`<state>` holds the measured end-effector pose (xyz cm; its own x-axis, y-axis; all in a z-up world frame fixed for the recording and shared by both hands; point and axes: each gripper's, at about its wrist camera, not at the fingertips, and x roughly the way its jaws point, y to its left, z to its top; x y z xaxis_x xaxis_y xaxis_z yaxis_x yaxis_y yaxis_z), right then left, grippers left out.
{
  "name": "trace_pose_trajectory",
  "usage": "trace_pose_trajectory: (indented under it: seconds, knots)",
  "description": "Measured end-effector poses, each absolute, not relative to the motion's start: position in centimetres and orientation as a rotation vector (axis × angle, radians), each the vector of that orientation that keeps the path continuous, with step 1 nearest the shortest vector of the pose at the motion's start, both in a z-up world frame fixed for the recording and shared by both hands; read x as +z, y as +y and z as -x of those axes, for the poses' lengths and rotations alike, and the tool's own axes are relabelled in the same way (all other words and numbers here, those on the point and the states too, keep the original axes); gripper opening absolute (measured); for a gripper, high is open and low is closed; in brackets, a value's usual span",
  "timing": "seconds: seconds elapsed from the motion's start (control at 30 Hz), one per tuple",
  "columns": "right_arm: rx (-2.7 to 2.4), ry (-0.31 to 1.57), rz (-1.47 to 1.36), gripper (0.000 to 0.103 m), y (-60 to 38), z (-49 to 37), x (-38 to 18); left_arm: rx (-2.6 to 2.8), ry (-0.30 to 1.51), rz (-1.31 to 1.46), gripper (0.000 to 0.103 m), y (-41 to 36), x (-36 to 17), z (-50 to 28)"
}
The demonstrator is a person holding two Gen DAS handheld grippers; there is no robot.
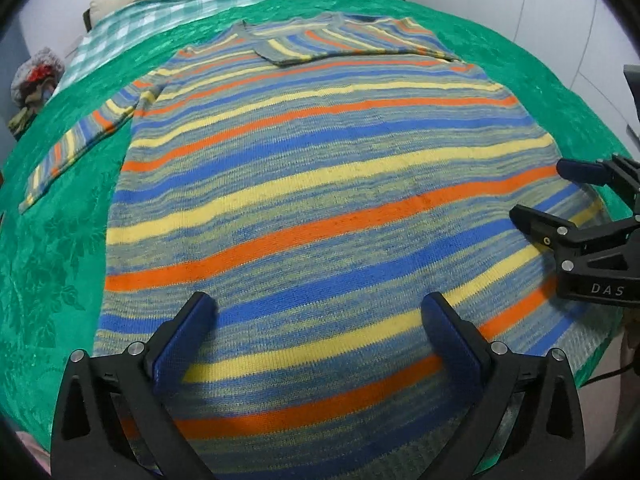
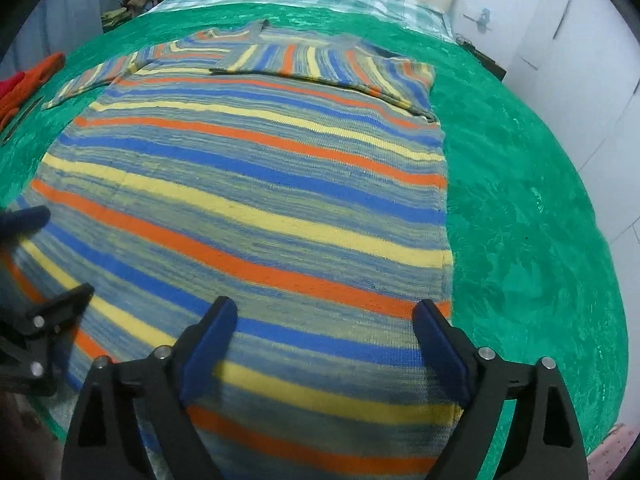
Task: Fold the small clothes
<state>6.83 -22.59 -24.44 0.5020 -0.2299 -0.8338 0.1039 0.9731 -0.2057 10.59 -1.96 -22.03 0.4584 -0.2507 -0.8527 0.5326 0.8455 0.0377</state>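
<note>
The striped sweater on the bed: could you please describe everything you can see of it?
The striped sweater is a knit in orange, blue, yellow and mottled grey-green bands, lying flat on the green bedspread. Its right sleeve is folded across the chest; the left sleeve lies spread out. Both grippers hover open near the hem, neither gripping it.

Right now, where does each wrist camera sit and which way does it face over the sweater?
Left wrist: low over the striped sweater hem, facing the collar; own open left claw shows, plus the right claw at right.
Right wrist: over the hem nearer the sweater's right edge, facing the collar; own open right claw shows, left claw at left.
Shared: sweater, folded sleeve, green bedspread, checked cloth.
</note>
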Motion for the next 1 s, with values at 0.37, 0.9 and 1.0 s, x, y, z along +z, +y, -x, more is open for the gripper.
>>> trace_pose_trajectory:
  seconds: [0.37,0.9,1.0]
  knots:
    - [-0.205,1.009,0.147,0.092,-22.48,-6.46,-24.78,-0.492,0.978,-0.321,0.102,-2.41,-22.33,-10.65]
    - [-0.213,1.012,0.148,0.093,-22.57,-6.55,-24.91,-0.49,0.987,-0.317,0.102,-2.86,-22.42,-10.77]
    - [-0.213,1.012,0.149,0.093,-22.6,-6.55,-24.9,-0.49,0.988,-0.317,0.102,-2.89,-22.42,-10.77]
